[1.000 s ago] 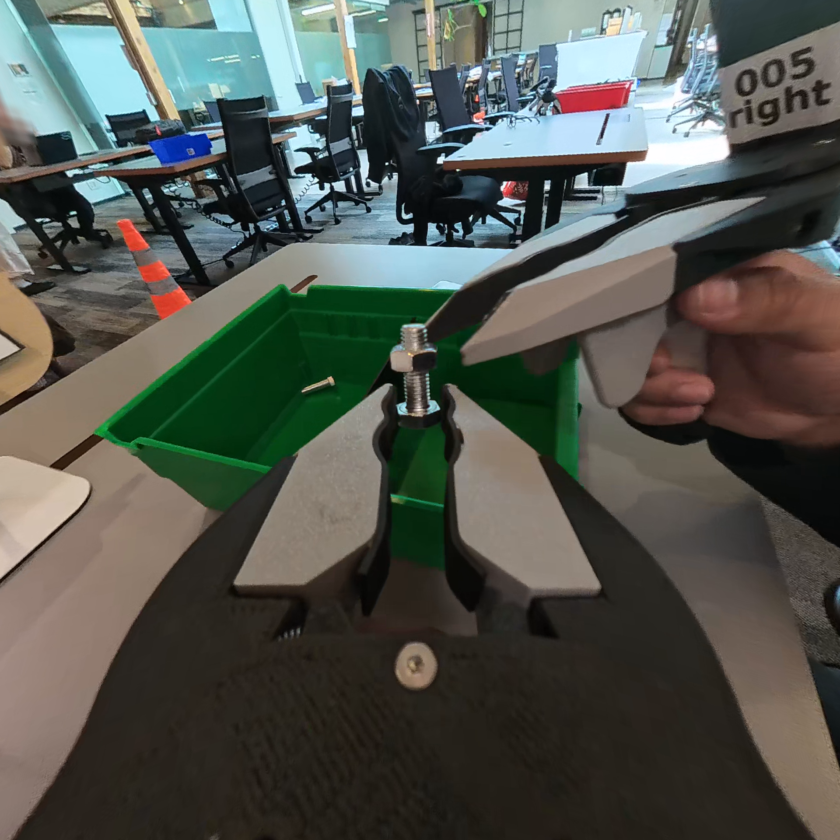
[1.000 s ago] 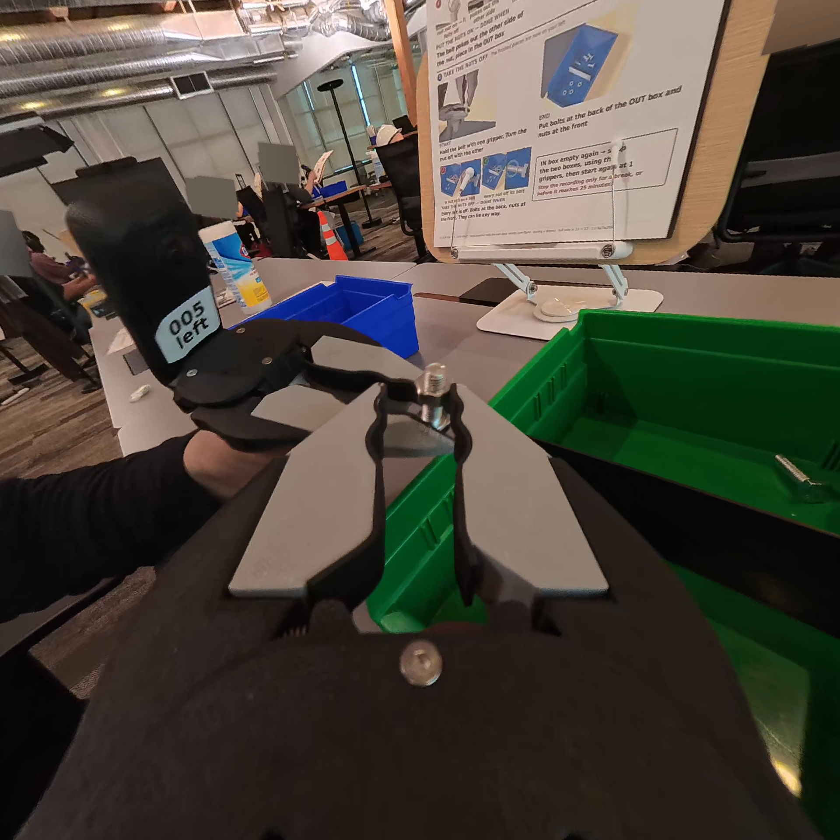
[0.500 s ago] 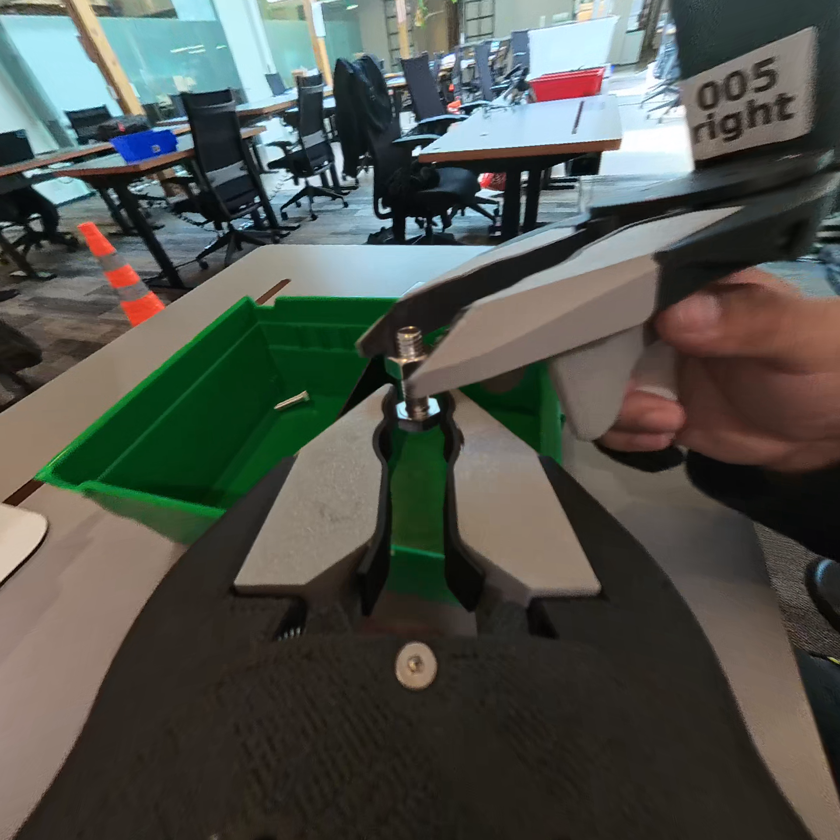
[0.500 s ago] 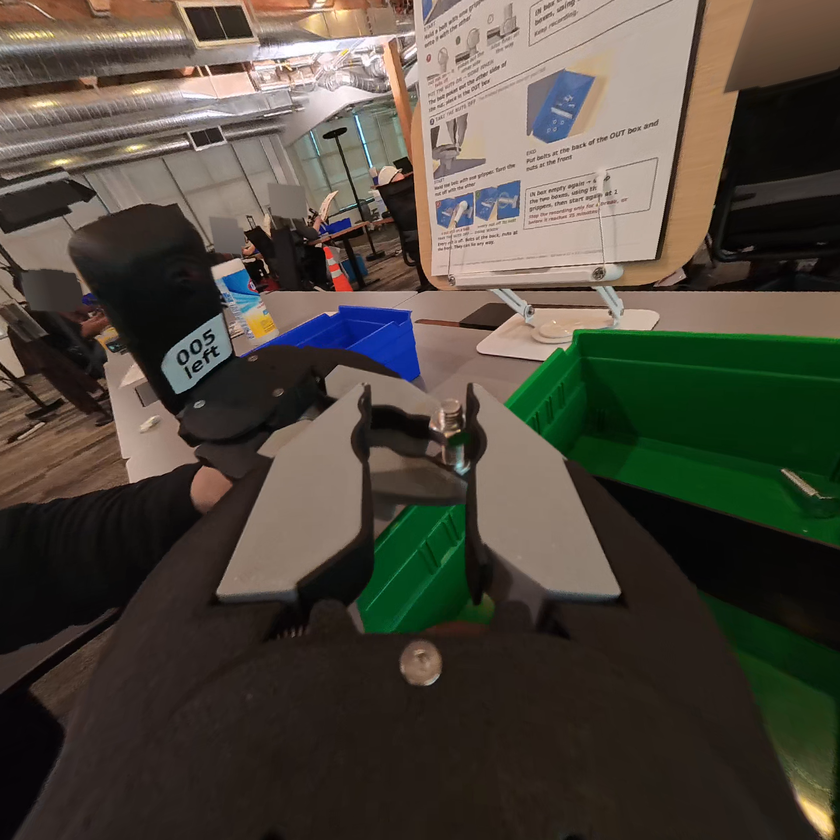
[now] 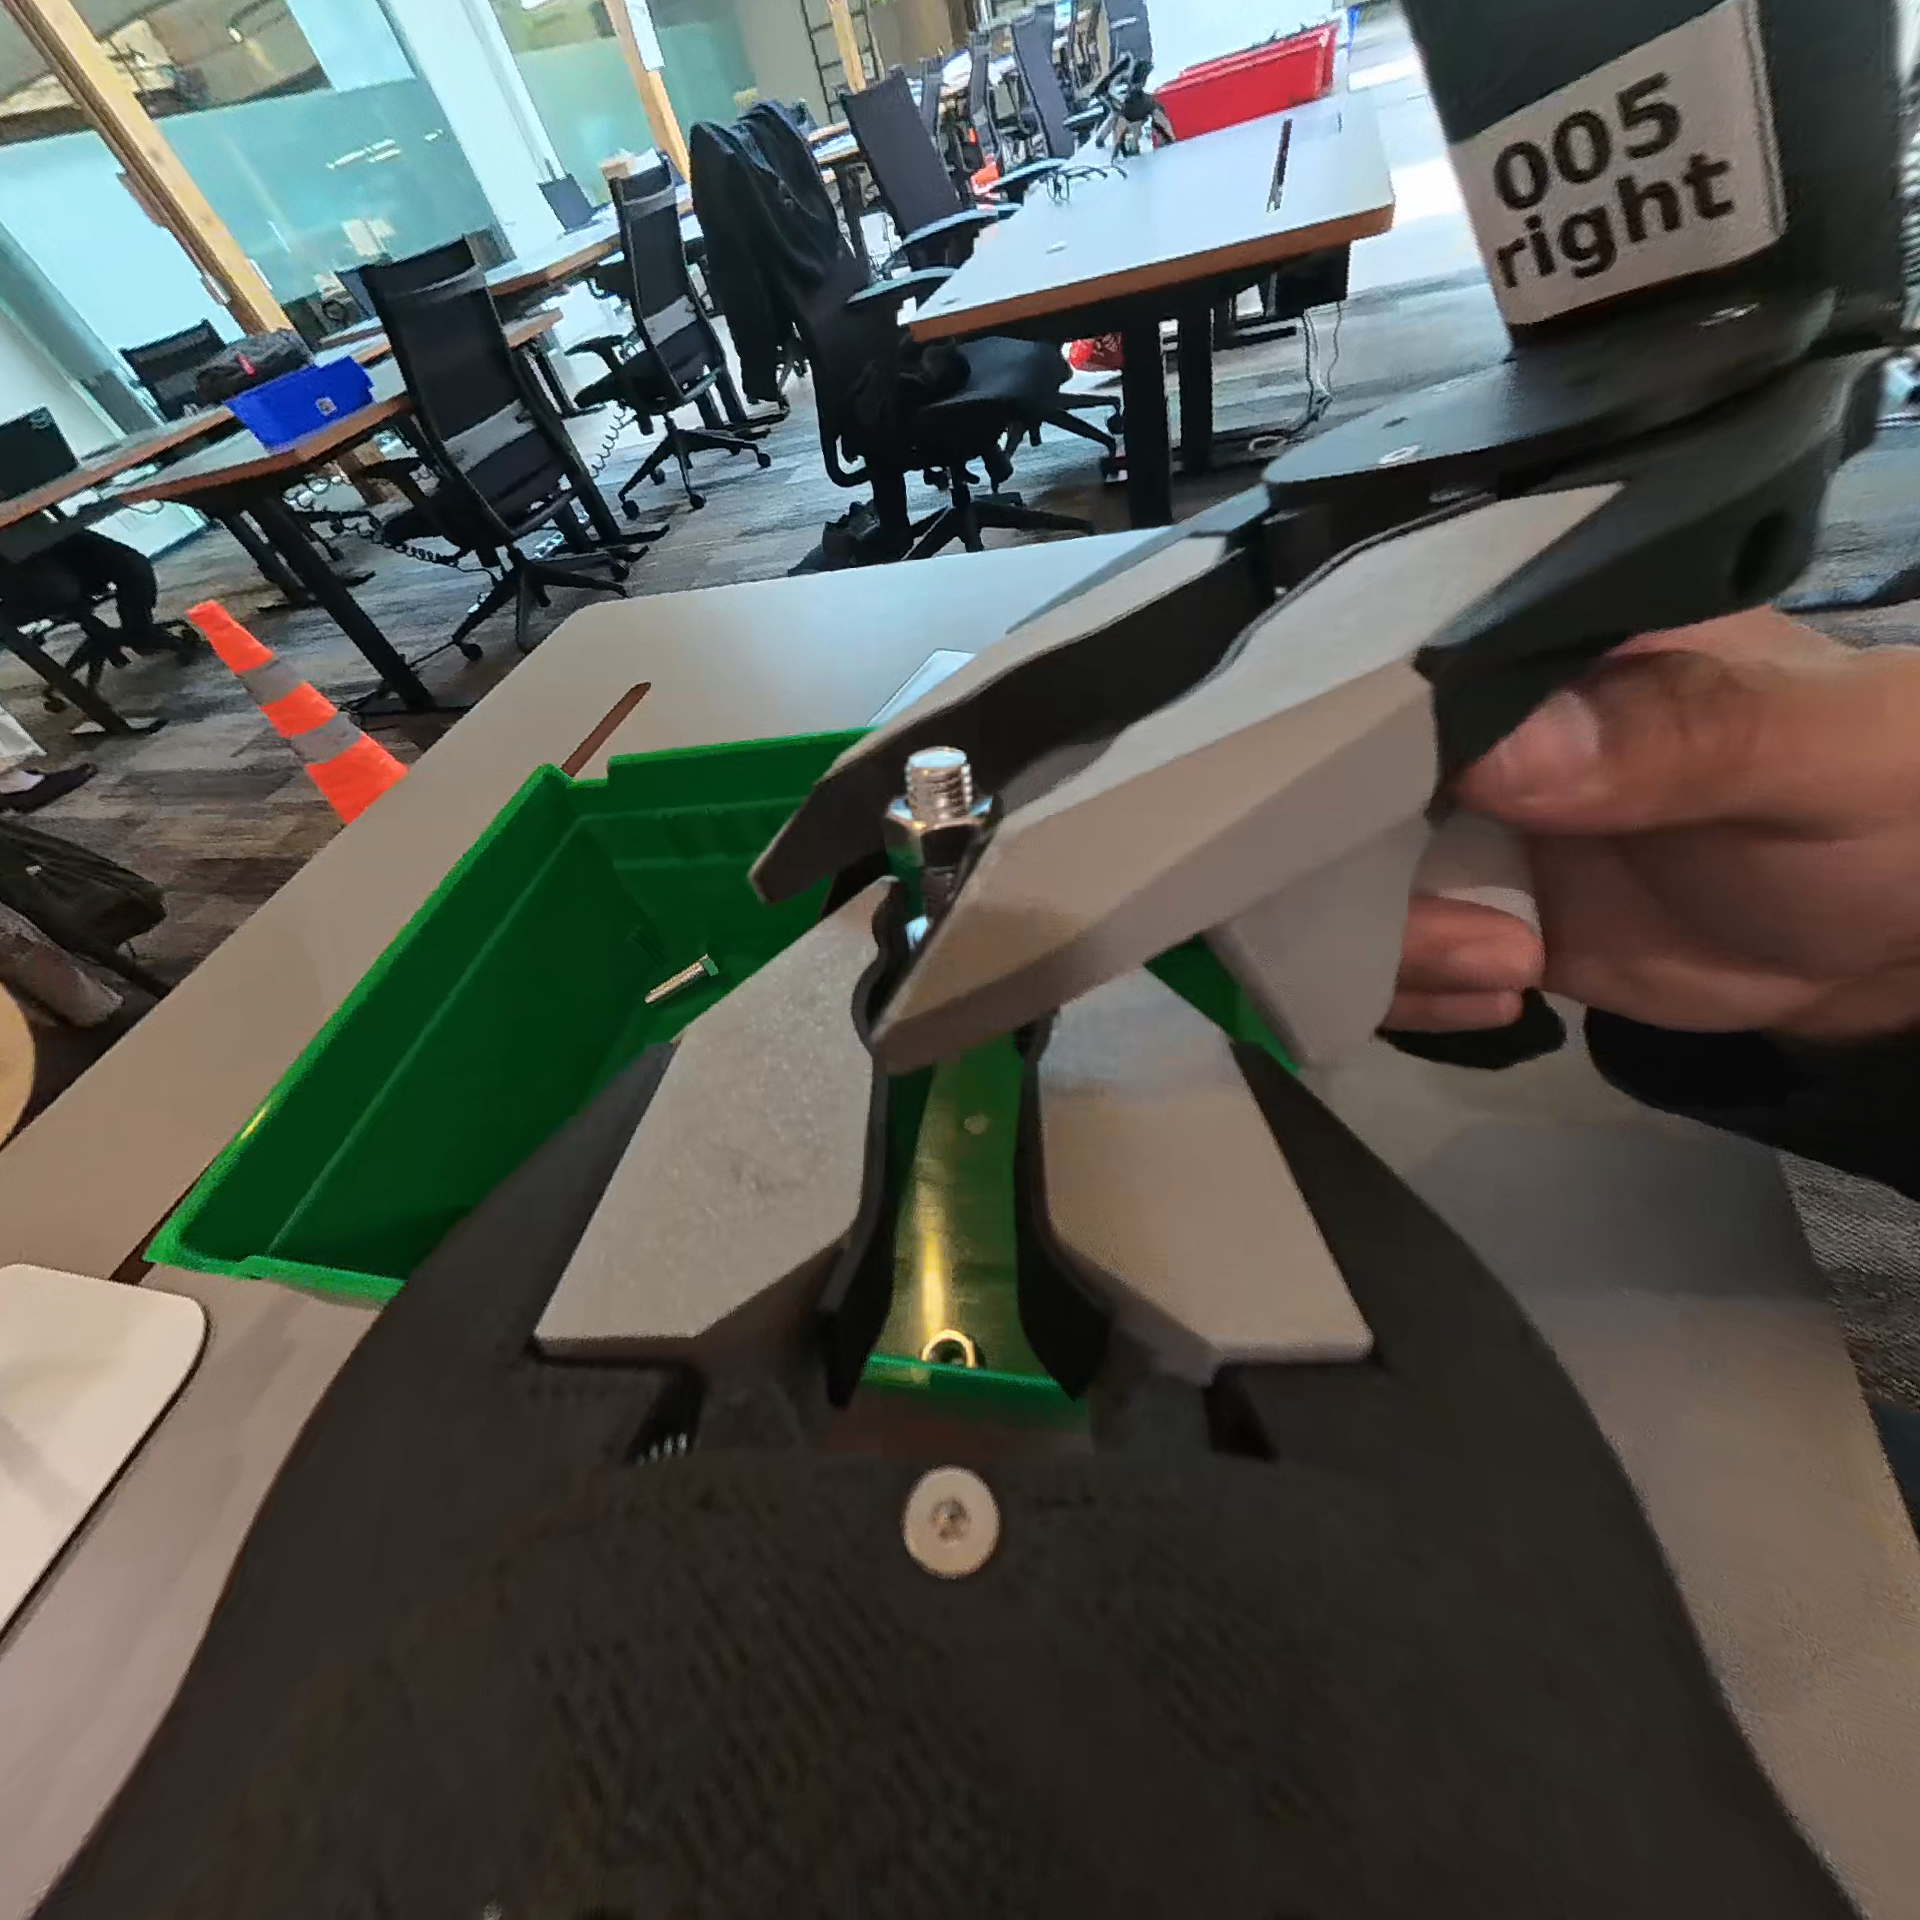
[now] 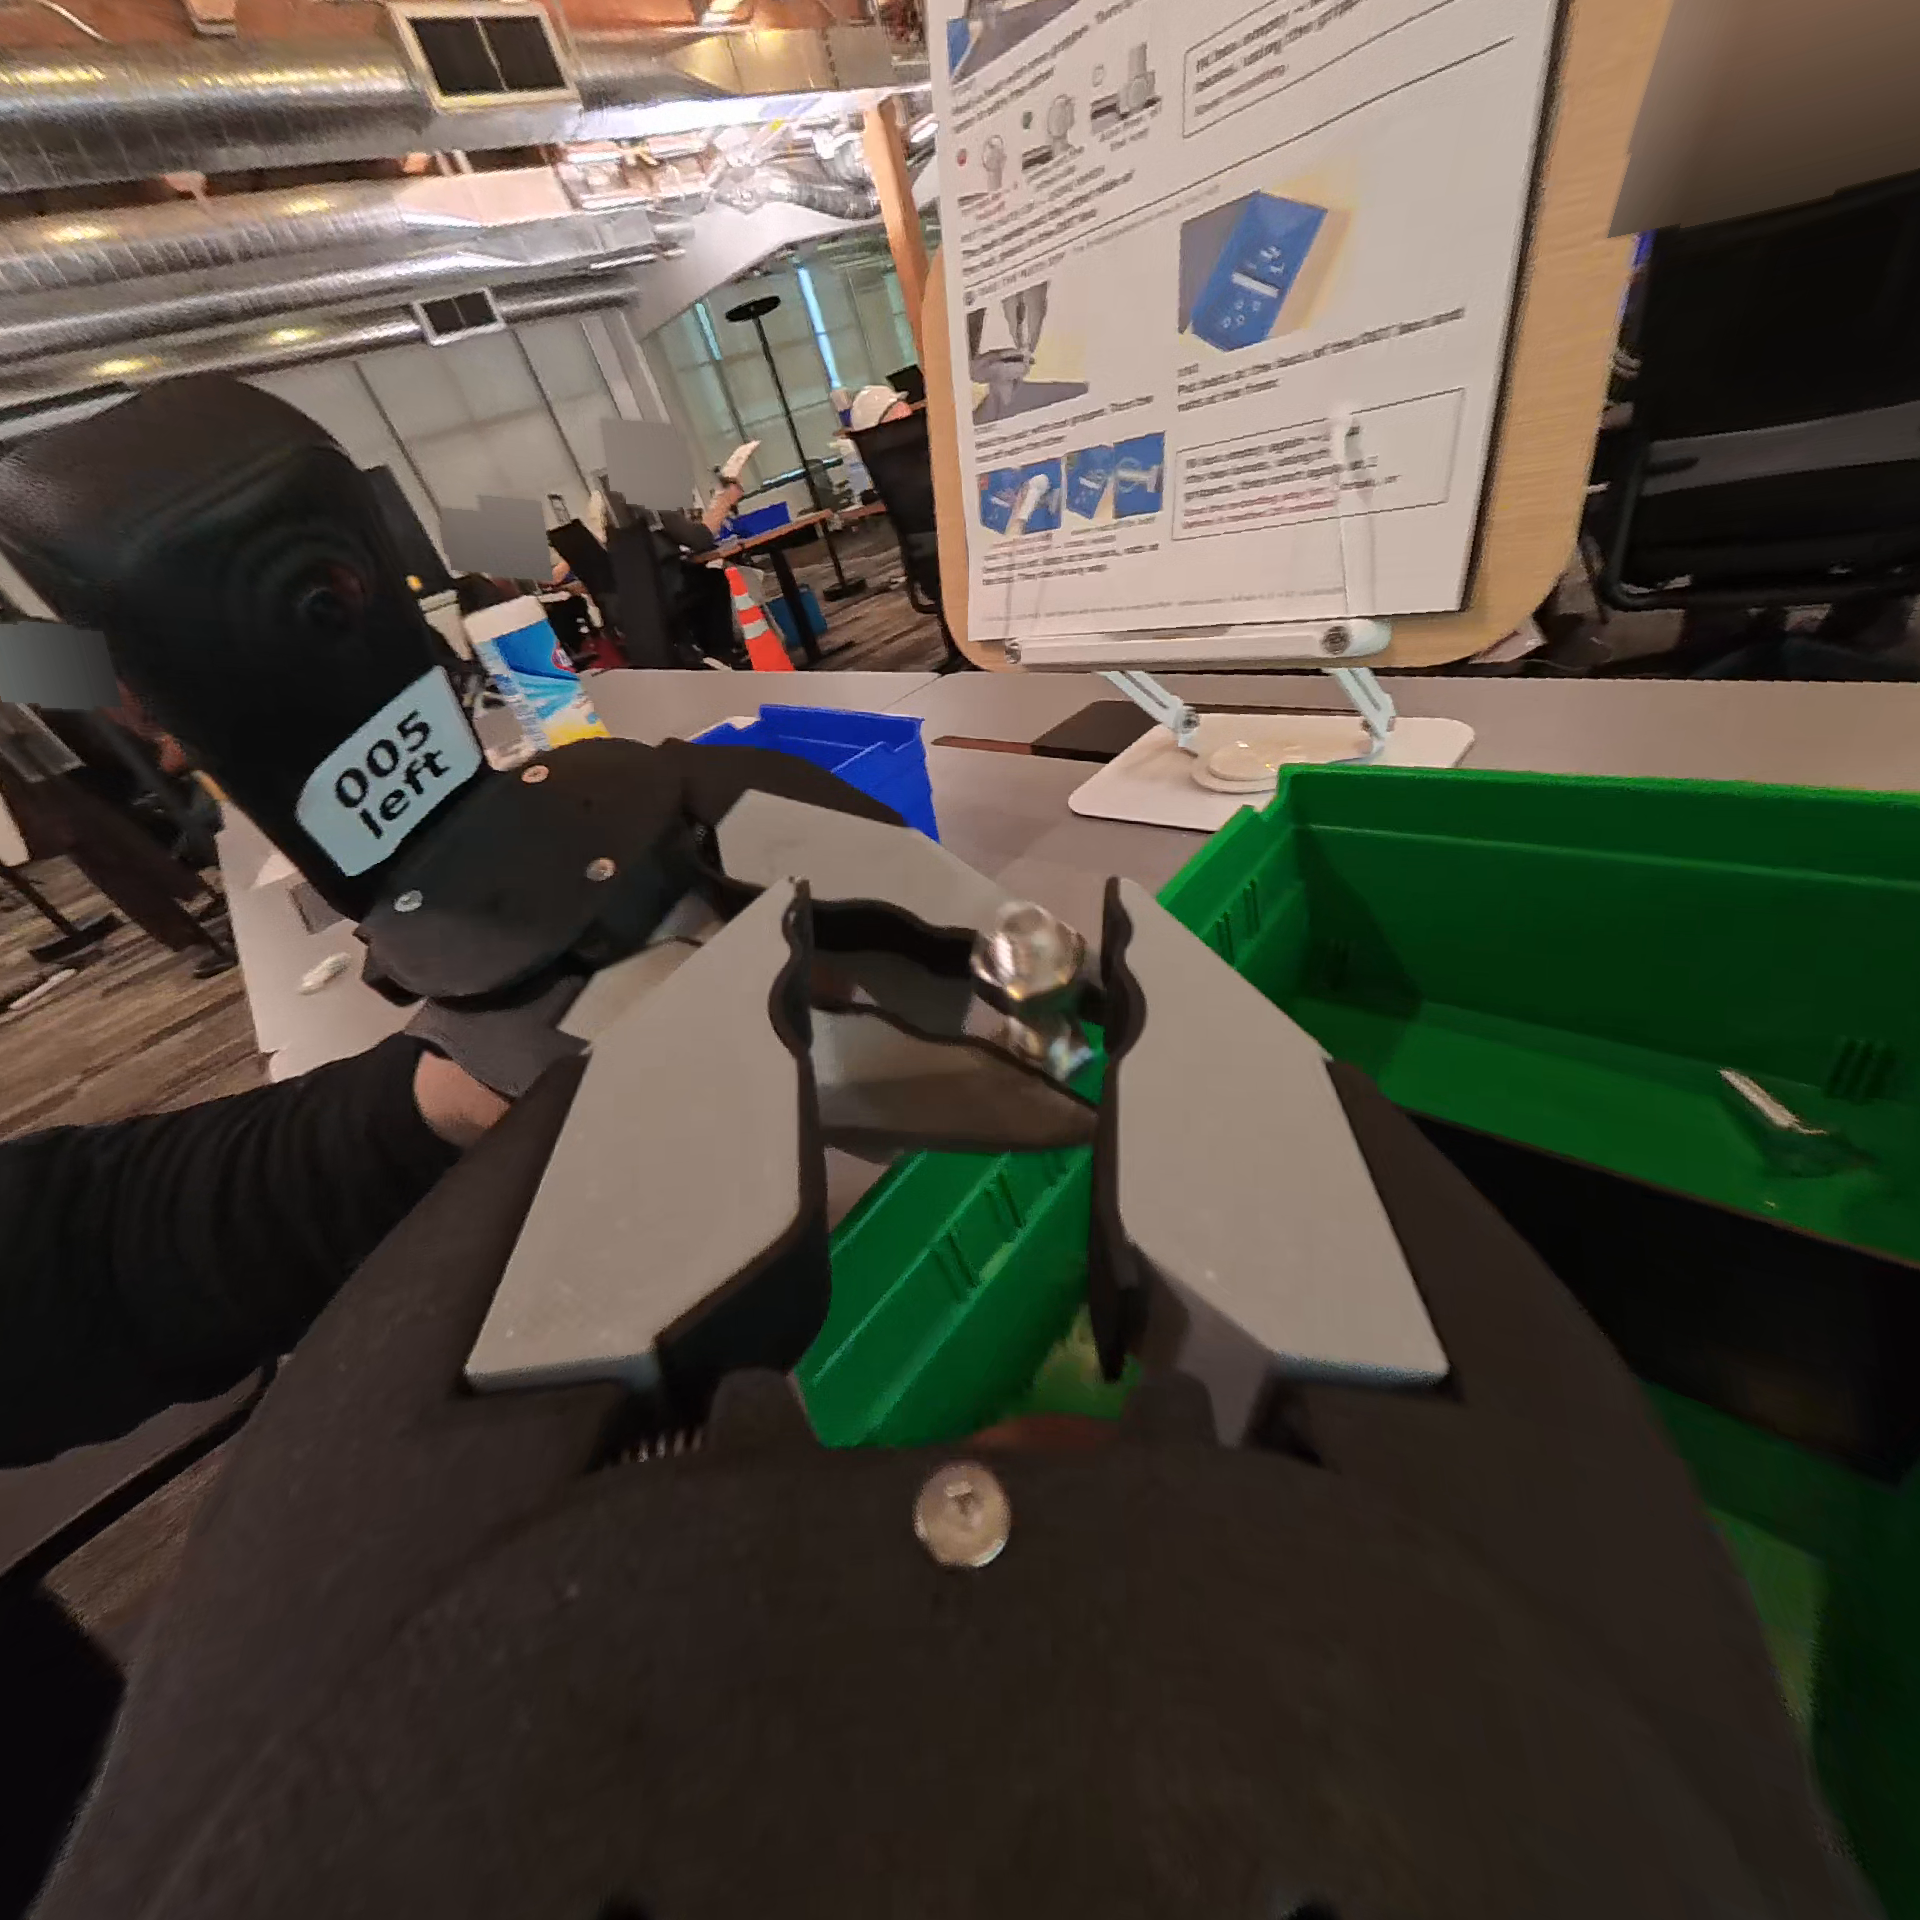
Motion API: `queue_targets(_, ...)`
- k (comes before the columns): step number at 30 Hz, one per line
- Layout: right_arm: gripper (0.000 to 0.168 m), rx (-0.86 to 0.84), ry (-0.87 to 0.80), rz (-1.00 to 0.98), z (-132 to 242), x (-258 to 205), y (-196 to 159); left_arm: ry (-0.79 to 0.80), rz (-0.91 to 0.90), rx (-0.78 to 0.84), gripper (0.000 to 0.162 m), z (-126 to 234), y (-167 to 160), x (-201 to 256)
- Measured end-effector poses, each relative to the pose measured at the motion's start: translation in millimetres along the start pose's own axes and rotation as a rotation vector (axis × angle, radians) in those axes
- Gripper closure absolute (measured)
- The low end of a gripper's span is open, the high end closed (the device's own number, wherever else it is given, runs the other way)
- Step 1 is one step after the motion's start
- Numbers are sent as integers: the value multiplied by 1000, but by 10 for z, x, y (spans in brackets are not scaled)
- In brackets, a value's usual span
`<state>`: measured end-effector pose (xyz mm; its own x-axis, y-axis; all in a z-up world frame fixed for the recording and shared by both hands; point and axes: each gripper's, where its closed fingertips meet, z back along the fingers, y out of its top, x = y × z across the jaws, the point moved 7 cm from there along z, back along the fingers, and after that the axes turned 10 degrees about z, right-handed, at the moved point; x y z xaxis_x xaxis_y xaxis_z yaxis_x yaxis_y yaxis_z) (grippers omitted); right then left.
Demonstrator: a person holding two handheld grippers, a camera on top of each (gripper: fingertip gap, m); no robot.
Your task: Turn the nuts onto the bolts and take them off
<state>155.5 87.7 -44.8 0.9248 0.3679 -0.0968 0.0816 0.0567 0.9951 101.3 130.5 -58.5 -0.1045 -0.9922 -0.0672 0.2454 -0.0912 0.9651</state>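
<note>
My left gripper is shut on the head end of a steel bolt and holds it upright over the green bin. A hex nut sits near the top of the thread. My right gripper comes in from the right and is open, its jaws wide on either side of the nut. The nut lies close to the right finger. In the left wrist view the right gripper's fingers hide my left fingertips.
The green bin holds a loose bolt at the back and a loose nut at the front. A blue bin, a wipes canister and an instruction sheet on a white stand stand on the grey table. Spacing between my two grippers at the tips: around 5 cm.
My right gripper has opened wide from a tight hold on the nut and pushed further left past the bolt. The left gripper still holds the bolt.
</note>
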Motion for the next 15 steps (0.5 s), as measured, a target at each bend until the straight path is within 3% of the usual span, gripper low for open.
queue_targets(4, 119, -5, -74, 47, 121, 80, 24, 37, 26, 14, 146, 85, 27, -163)
queue_targets(7, 127, 15, -6, 61, 56, -30, 31, 8, 37, 9, 146, 89, 23, -139)
queue_targets(9, 120, 32, 8, 56, -24, -76, 28, -35, 30, 1, 146, 51, 11, -28)
queue_targets(11, 124, 7, -11, 57, -36, -44, 11, -23, 2, -7, 146, 33, 7, 15)
queue_targets(15, 129, 16, -64, 73, 134, 55, 65, 26, 14, 5, 146, 114, 40, -139)
